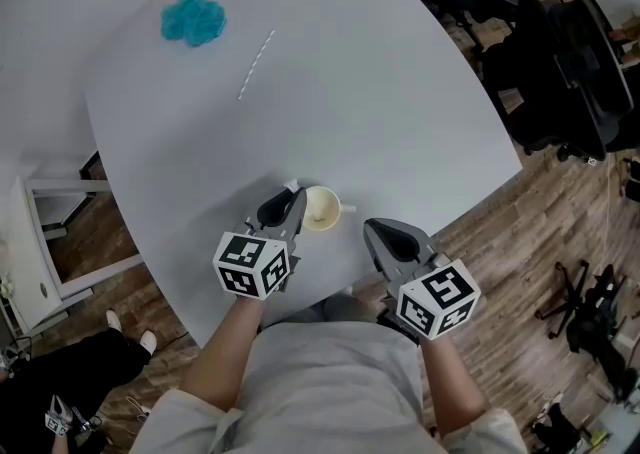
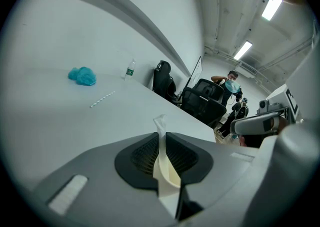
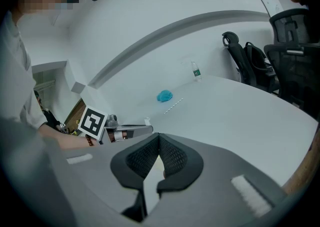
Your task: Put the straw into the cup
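Observation:
A cream cup [image 1: 322, 209] stands on the white table [image 1: 400, 112] near its front edge, handle to the right. My left gripper [image 1: 295, 198] is shut on the cup's left wall; in the left gripper view the cream wall [image 2: 167, 170] sits pinched between the pads [image 2: 144, 155], and a small white tab [image 2: 160, 121] sticks up past them. My right gripper [image 1: 372, 228] hovers just right of the cup, shut with nothing in it [image 3: 159, 138]. The striped straw [image 1: 255, 64] lies far off across the table, also in the gripper views [image 2: 102, 99] [image 3: 173, 106].
A crumpled blue cloth [image 1: 194, 19] lies left of the straw. A water bottle [image 2: 130, 69] stands at the table's far edge. Black office chairs [image 1: 560, 72] stand to the right on the wooden floor; a white cabinet [image 1: 45, 242] is at the left.

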